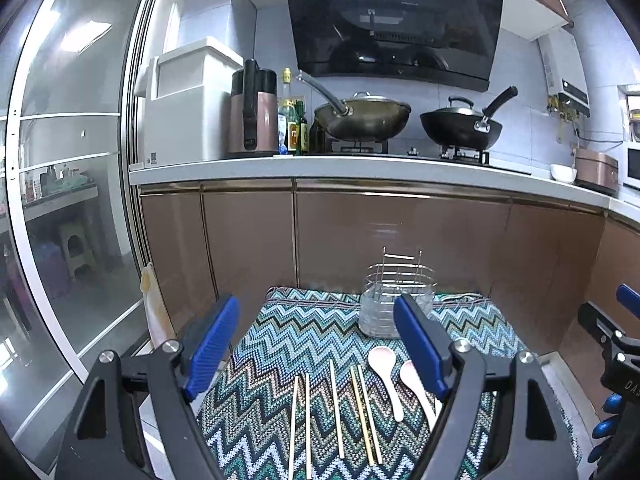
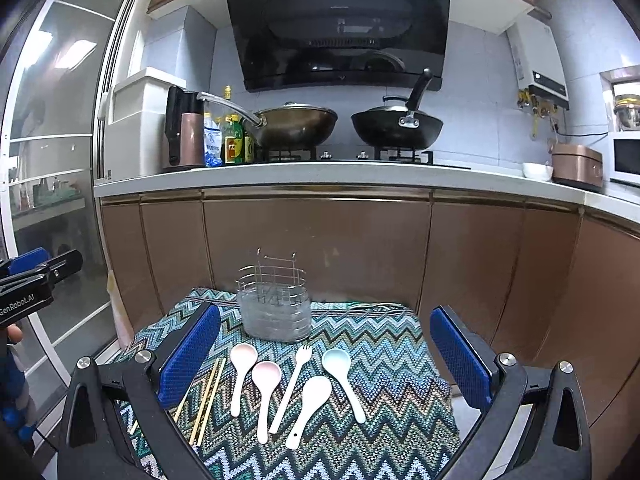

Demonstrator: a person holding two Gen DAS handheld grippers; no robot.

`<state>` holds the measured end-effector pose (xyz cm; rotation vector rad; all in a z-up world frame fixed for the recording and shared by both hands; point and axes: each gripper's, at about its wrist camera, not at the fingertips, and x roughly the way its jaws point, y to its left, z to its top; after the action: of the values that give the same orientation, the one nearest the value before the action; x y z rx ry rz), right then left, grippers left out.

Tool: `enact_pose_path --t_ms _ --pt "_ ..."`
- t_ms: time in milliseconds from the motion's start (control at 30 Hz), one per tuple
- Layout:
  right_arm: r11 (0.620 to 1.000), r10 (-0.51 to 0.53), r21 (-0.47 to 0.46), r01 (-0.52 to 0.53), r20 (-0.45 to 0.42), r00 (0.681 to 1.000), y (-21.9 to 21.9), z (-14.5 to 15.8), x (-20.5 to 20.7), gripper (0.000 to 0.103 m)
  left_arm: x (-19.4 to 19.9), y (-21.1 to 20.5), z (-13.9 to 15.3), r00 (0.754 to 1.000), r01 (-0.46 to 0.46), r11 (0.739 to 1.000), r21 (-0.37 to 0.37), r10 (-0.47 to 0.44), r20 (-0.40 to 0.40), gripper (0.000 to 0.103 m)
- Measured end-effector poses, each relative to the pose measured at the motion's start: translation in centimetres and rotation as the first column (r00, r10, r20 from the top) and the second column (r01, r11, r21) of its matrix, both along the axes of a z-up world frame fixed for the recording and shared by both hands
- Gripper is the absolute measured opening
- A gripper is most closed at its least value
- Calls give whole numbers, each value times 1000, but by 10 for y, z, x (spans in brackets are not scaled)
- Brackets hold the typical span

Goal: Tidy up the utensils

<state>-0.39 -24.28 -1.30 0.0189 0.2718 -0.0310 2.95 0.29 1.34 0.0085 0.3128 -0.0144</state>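
With both the left hand-held gripper (image 1: 316, 344) and right hand-held gripper (image 2: 325, 354) spread wide and empty, the chopsticks (image 1: 336, 412) and spoons (image 2: 265, 394) look light, stiff and slick, best pinched mid-handle.

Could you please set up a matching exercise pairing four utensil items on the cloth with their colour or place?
Things:
1. fork
2. blue spoon
3. pink spoon
4. wire holder

Descriptions:
A. pale blue bowl
B. stands at the cloth's far edge, empty
C. white, lies between two spoons
D. pale pink bowl

Pairs: 1-C, 2-A, 3-D, 4-B
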Motion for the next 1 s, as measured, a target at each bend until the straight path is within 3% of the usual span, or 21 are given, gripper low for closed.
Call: enact_pose_path --t_ms 600,867,1000 --pt "999 29 -21 -31 -93 995 -18 -5 46 103 40 -5 -13 997 -58 992 112 64 -48 79" --pt "999 29 -17 -32 -119 992 -34 -5 63 103 71 12 -28 982 -47 991 122 69 -176 79" --pt "999 38 -17 -41 -139 990 -39 -8 73 102 92 29 -34 968 -43 996 79 61 -244 79"
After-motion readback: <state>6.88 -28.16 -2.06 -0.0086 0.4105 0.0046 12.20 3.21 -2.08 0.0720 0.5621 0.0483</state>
